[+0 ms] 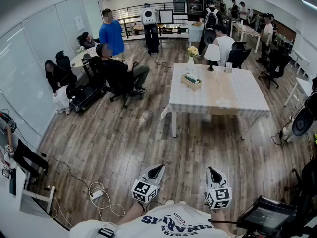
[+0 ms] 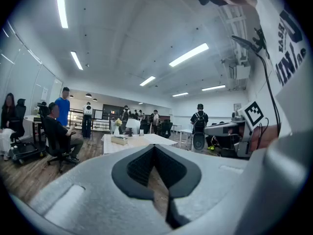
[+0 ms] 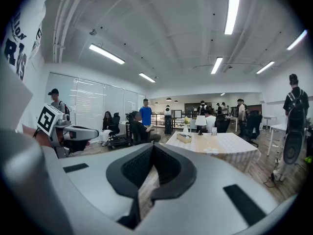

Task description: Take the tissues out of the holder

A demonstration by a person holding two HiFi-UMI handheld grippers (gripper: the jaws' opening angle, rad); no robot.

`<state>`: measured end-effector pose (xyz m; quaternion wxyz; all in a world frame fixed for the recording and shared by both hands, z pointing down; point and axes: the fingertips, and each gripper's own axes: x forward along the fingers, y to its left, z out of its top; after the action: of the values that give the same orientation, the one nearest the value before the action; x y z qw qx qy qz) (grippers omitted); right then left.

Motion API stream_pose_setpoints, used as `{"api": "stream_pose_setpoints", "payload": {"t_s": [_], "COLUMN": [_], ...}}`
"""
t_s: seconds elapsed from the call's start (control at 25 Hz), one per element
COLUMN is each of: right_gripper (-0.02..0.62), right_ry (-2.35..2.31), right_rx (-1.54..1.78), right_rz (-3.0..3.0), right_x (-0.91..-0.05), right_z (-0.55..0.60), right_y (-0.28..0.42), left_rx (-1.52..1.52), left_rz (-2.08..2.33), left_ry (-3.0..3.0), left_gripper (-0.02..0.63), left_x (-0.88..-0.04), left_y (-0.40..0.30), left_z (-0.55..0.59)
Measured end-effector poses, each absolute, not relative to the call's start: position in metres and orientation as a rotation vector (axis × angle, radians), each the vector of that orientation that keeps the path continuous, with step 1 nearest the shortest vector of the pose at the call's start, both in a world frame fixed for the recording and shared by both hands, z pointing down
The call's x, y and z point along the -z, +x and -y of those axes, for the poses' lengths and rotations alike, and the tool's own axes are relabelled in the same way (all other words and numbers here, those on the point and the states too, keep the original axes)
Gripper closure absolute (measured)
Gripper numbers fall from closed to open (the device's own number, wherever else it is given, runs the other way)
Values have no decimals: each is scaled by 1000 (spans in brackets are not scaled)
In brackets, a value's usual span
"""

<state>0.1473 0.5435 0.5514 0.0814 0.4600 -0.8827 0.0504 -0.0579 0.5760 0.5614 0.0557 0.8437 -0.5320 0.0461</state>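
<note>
Head view: open plank floor (image 1: 148,133) separates me from the white-clothed table (image 1: 233,100). My left gripper (image 1: 157,168) and right gripper (image 1: 212,169) hover well short of it. The tissue holder (image 1: 191,81), a tan box (contents too small to tell), sits near the table's far left edge.

Left gripper view: jaws together, nothing between them, holder (image 2: 119,140) far ahead.

Right gripper view: jaws closed and empty, holder (image 3: 184,138) on the distant table.

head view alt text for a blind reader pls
The grey left claw and right claw, both shut and empty, point toward a white-clothed rectangular table bearing a wooden tissue holder, white lamp and flower vase; people sit and stand beyond.
</note>
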Motion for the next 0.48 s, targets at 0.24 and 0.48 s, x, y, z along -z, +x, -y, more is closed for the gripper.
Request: {"api": "stream_pose_setpoints", "payload": {"t_s": [0.24, 0.48], "right_gripper": [588, 588], "right_ry": [1372, 1284], "right_rx": [-149, -193], "right_rz": [2650, 2750], "right_x": [-548, -553], "right_z": [-537, -536], "right_y": [160, 165], "left_rx": [-17, -10], "left_rz": [1594, 1619], "left_ry": [2536, 2530], "left_gripper": [603, 603], "left_x": [-551, -557], "left_y": [-49, -38], "left_z": [-569, -564]}}
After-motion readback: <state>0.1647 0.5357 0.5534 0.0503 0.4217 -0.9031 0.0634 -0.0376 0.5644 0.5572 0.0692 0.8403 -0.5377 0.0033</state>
